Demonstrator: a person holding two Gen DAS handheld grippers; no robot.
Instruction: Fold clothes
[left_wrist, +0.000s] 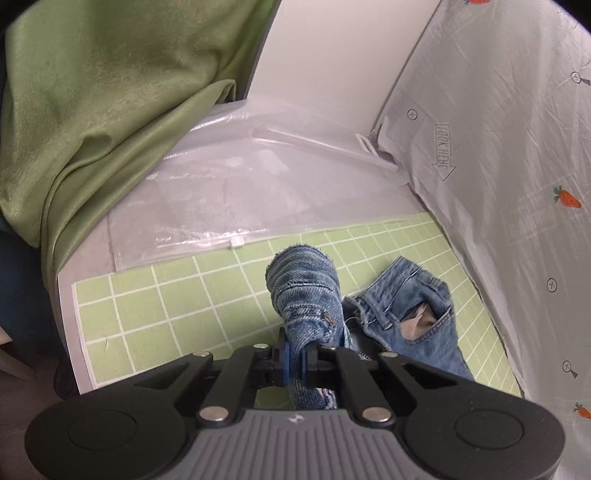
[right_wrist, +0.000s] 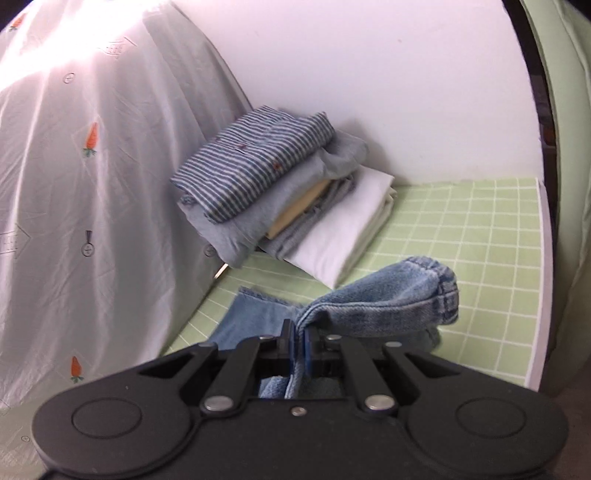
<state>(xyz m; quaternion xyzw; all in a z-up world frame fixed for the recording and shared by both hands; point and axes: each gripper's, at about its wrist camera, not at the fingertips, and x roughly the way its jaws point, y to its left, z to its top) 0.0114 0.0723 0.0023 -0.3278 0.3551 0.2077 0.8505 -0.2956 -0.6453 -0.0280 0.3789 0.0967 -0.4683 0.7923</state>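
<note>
A pair of blue denim jeans (left_wrist: 417, 314) lies on the green grid mat (left_wrist: 147, 306), waistband and pocket showing in the left wrist view. My left gripper (left_wrist: 295, 360) is shut on a bunched denim fold (left_wrist: 303, 284) that rises above the mat. In the right wrist view my right gripper (right_wrist: 300, 349) is shut on another part of the jeans (right_wrist: 388, 299), a hemmed end curling up and to the right. A flatter piece of denim (right_wrist: 251, 314) rests on the mat (right_wrist: 480, 240) behind the fingers.
A stack of folded clothes (right_wrist: 273, 184), striped shirt on top, sits at the back of the mat against the white wall. A carrot-print sheet (right_wrist: 81, 177) (left_wrist: 498, 147) drapes one side. Clear plastic bags (left_wrist: 229, 184) and a green curtain (left_wrist: 110, 92) lie beyond the mat.
</note>
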